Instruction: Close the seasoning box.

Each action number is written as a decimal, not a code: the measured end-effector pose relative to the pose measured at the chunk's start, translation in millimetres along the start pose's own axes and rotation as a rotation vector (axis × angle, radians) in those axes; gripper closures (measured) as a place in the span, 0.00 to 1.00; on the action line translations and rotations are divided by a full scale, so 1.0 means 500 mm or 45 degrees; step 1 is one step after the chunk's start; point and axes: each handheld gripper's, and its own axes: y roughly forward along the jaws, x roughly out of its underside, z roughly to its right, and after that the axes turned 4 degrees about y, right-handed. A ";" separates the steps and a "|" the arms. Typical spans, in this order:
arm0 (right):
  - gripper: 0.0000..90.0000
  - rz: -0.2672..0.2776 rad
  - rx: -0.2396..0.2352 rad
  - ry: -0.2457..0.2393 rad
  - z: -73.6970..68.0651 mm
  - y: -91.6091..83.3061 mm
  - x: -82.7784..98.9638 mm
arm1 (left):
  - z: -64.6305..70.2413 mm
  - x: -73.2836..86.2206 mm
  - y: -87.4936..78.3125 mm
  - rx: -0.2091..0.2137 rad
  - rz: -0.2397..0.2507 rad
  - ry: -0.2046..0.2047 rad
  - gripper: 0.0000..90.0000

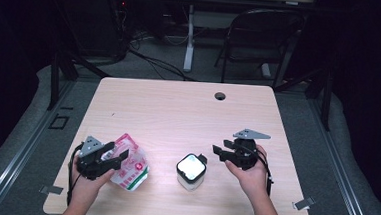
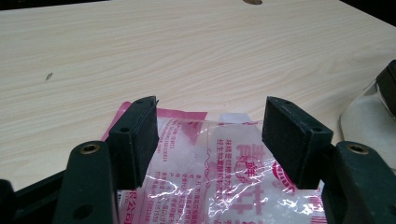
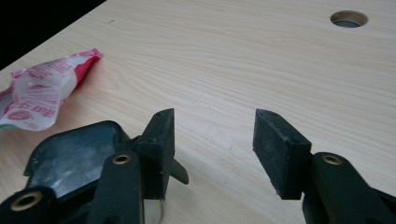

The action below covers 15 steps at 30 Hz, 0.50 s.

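Left gripper (image 1: 118, 155) over the printed plastic bag (image 1: 130, 168) at the desk's (image 1: 178, 112) near left, jaws apart and astride it, pads not pressing. Bag lying flat, long axis running from near right to far left (pink sealed end farthest). Right gripper (image 1: 217, 150) just right of the black-lidded white container (image 1: 191, 172), jaws wide apart, nothing between.

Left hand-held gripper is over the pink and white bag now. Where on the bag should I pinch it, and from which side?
Take the bag by its flat sealed top edge, the pink strip just ahead of the left hand-held gripper. Come in from the near side, as it points now, with the open jaws either side of that thin edge. The body looks loose and crinkled, so it would probably slip or bunch.
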 end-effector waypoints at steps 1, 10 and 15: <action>0.53 0.004 0.010 0.006 0.003 0.000 0.001 | -0.001 0.000 0.000 0.000 0.001 0.001 0.40; 0.51 -0.013 0.059 0.047 0.031 0.008 0.011 | -0.016 0.003 -0.003 -0.020 -0.004 -0.025 0.40; 0.51 -0.052 0.100 0.060 0.045 0.021 0.023 | -0.023 0.006 -0.002 -0.033 -0.007 -0.036 0.40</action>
